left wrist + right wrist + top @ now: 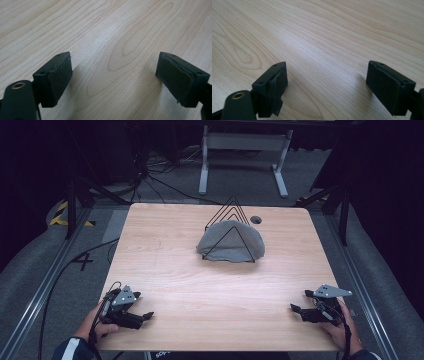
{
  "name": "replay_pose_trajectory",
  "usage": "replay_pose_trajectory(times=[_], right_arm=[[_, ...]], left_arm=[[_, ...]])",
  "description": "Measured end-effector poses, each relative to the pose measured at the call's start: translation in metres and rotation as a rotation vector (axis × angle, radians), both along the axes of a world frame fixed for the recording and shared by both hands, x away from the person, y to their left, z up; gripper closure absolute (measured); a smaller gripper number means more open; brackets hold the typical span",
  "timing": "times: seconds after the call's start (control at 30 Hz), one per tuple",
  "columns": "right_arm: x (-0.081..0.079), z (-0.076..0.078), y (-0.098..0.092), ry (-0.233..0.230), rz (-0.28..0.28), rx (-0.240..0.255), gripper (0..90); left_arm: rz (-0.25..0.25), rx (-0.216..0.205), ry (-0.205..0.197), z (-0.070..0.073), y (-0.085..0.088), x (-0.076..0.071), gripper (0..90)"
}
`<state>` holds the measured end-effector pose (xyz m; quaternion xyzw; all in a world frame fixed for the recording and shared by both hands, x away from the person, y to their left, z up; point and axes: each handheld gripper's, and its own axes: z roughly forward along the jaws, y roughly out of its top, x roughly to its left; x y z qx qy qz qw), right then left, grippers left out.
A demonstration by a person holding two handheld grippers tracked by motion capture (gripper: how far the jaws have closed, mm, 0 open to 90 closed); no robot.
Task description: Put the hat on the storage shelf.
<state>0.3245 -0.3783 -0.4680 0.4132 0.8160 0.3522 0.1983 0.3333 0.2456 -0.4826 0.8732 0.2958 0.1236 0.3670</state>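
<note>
Both the left claw [148, 315] and right claw [295, 309] rest spread, empty, at the desk's [170, 250] near corners. The grey cloth [220, 242] drapes the wire rack [231, 215] far-centre; tugging the cloth could topple this light rack.

A "4" mark [83, 261] on the floor (left of table).
</note>
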Motion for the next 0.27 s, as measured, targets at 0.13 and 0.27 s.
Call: replay_pose_trajectory(times=[0.13,0.27], right_arm=[[0.0,0.0,-0.0001,0.0,0.0,0.0,17.6],[-0.0001,0.0,-0.0002,0.0,0.0,0.0,17.6]], left_arm=[[0.0,0.001,0.001,0.0001,0.0,0.0001,14.3],[0.011,-0.006,0.012,-0.0004,-0.0011,0.0002,12.9]])
